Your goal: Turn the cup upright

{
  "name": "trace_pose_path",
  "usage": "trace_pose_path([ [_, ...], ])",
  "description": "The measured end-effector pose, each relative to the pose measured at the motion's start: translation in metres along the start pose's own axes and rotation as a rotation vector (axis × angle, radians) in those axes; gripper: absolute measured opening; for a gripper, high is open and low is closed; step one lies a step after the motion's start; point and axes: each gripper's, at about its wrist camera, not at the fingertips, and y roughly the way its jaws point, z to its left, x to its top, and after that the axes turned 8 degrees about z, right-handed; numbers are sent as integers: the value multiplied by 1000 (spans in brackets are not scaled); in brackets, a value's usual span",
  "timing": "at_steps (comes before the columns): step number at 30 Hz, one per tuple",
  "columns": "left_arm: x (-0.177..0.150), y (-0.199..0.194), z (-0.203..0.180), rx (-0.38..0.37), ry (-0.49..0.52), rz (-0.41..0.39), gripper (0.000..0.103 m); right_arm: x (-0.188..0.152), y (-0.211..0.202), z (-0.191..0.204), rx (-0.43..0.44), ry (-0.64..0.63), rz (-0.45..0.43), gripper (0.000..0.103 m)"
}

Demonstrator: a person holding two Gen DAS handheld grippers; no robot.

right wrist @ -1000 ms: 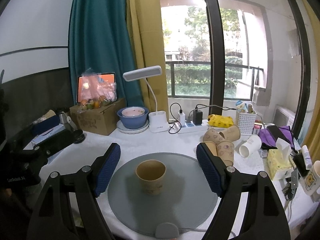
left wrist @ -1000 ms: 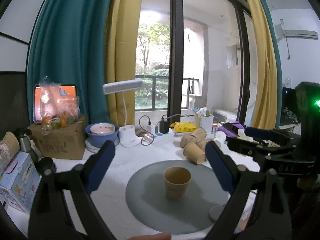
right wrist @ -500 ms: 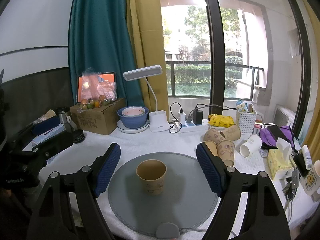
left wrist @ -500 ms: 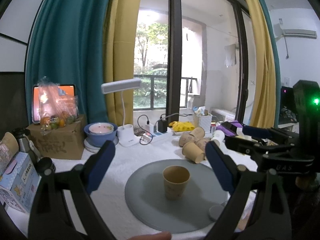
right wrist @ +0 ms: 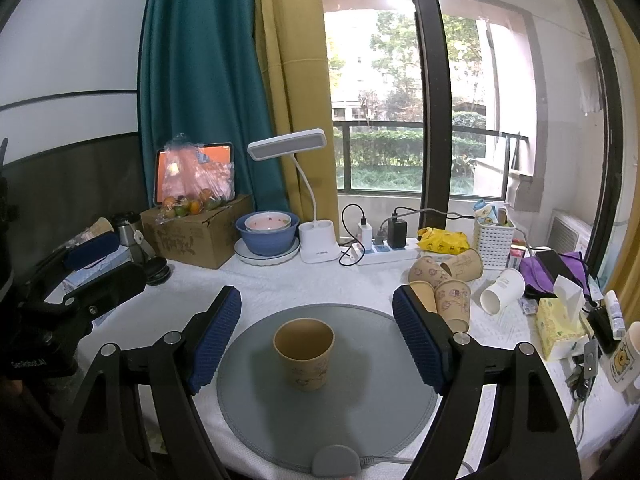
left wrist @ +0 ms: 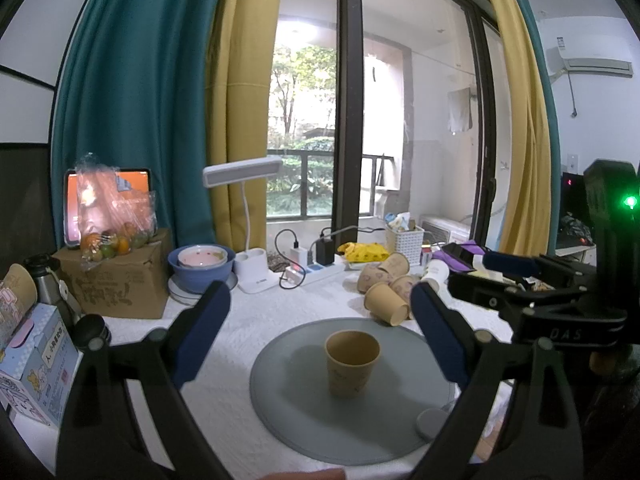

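Note:
A brown paper cup (left wrist: 351,363) stands upright, mouth up, near the middle of a round grey mat (left wrist: 288,400). It also shows in the right wrist view (right wrist: 305,353) on the mat (right wrist: 248,400). My left gripper (left wrist: 320,328) is open and empty, held back from the cup. My right gripper (right wrist: 317,332) is open and empty, with the cup between and beyond its blue pads. The right gripper's body shows at the right of the left wrist view (left wrist: 560,300).
Several paper cups lie on their sides behind the mat (right wrist: 444,280), with a white cup (right wrist: 502,290) beside them. A blue bowl (right wrist: 266,232), desk lamp (right wrist: 316,240), power strip (right wrist: 384,250), cardboard box (right wrist: 196,236) and tissue box (right wrist: 560,320) crowd the table's back and right.
Both grippers have drifted slightly; the cup stays upright in the same spot on the mat.

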Motion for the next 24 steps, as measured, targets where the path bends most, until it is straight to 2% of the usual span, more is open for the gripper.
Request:
trace_pose_path([
  [24,-4,-2,3,2,-3,-4,92,0,1,1,0,-1,1,81],
])
